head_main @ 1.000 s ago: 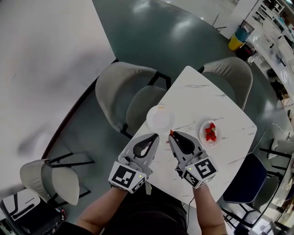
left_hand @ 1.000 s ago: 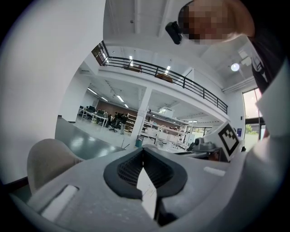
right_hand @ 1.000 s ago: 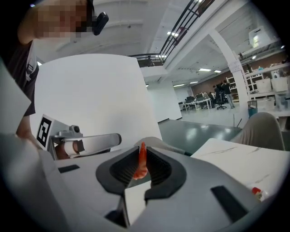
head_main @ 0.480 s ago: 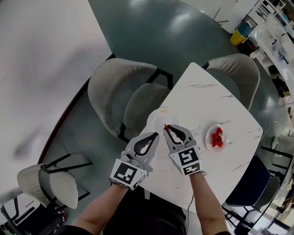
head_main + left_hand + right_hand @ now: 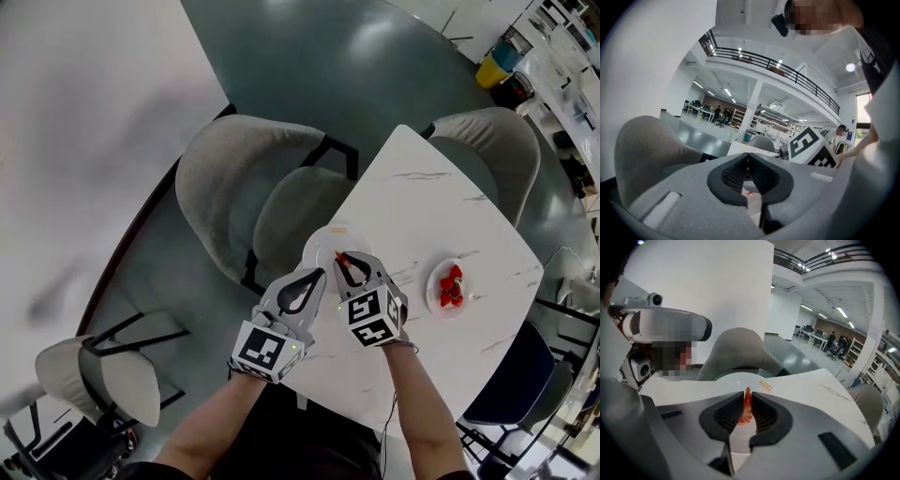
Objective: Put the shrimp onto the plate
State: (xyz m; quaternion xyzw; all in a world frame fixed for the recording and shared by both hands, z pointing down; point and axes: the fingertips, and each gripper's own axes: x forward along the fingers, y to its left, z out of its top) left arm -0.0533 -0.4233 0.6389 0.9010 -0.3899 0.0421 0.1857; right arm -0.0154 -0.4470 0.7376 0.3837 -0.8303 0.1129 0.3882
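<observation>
plate (image 5: 322, 245) on table (image 5: 422, 211) left edge | shrimp (image 5: 343, 262) above plate | chair (image 5: 248, 183) left

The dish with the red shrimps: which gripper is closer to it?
Right. The right gripper, shut on a shrimp, hovers just left of the dish; the left gripper is farther left, on the right gripper's far side.

Scene was bright, evenly lit from overhead strip lights (image 5: 841, 312). Glossy floor (image 5: 375, 47) carried soft white glare patches. White tabletop (image 5: 441, 216) was near overexposed, marble veins faint. Shadows were weak, diffuse. Both gripper views showed heavy fisheye bending and black vignette at corners. Near fingers (image 5: 765, 416) were slightly soft; distant hall was sharper.
</observation>
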